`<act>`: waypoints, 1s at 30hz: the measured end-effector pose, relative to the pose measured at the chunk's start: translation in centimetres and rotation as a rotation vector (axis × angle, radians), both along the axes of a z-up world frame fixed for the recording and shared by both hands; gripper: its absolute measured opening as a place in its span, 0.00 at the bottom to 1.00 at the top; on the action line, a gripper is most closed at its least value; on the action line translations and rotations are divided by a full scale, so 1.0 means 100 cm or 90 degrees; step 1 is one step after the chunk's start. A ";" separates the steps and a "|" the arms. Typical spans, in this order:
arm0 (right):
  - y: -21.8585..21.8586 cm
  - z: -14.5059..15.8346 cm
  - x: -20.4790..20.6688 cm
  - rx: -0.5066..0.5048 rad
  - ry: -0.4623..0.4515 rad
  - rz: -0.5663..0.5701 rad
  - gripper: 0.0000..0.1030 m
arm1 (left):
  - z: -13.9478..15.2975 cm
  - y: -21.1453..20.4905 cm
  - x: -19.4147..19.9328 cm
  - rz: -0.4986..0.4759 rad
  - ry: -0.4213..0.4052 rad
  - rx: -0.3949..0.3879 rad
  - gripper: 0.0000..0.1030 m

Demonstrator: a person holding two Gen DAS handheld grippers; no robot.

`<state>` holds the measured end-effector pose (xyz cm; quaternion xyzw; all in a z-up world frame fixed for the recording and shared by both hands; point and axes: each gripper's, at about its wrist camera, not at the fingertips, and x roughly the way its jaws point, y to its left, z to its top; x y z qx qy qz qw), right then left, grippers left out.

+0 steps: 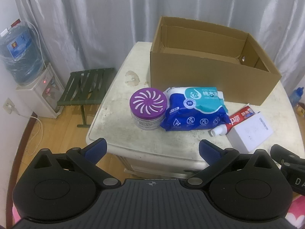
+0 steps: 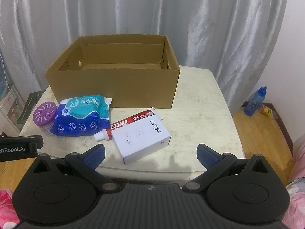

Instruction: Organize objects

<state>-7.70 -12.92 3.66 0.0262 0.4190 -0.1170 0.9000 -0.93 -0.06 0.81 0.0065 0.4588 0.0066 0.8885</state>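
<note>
An open, empty cardboard box [image 1: 207, 76] [image 2: 114, 87] stands at the back of a cream cabinet top [image 1: 118, 131] [image 2: 200, 118]. In front of it lie a purple-lidded round tin [image 1: 147, 110] [image 2: 45, 118], a blue and teal wet-wipes pack [image 1: 194, 112] [image 2: 82, 116], a red toothpaste tube [image 1: 234, 120] [image 2: 131, 124] and a white carton [image 1: 250, 131] [image 2: 142, 139] resting partly on the tube. My left gripper [image 1: 152, 150] hovers open near the front edge, before the tin and wipes. My right gripper [image 2: 150, 152] is open just short of the white carton. Neither holds anything.
A water dispenser [image 1: 32, 87] and a green folding stool [image 1: 85, 89] stand on the wooden floor to the left. A blue bottle [image 2: 255, 103] sits on the floor at right. Grey curtains hang behind. The right gripper's body [image 1: 287, 164] shows at the left view's right edge.
</note>
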 end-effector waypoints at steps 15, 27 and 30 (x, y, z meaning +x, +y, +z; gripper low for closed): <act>0.000 -0.001 -0.003 0.000 0.004 -0.004 1.00 | 0.001 -0.001 -0.002 -0.001 -0.003 -0.001 1.00; -0.006 0.001 -0.004 0.001 0.005 -0.007 1.00 | 0.007 -0.009 -0.007 -0.010 -0.008 0.010 1.00; -0.008 0.001 -0.005 0.005 0.007 -0.008 1.00 | 0.008 -0.010 -0.008 -0.011 -0.008 0.015 1.00</act>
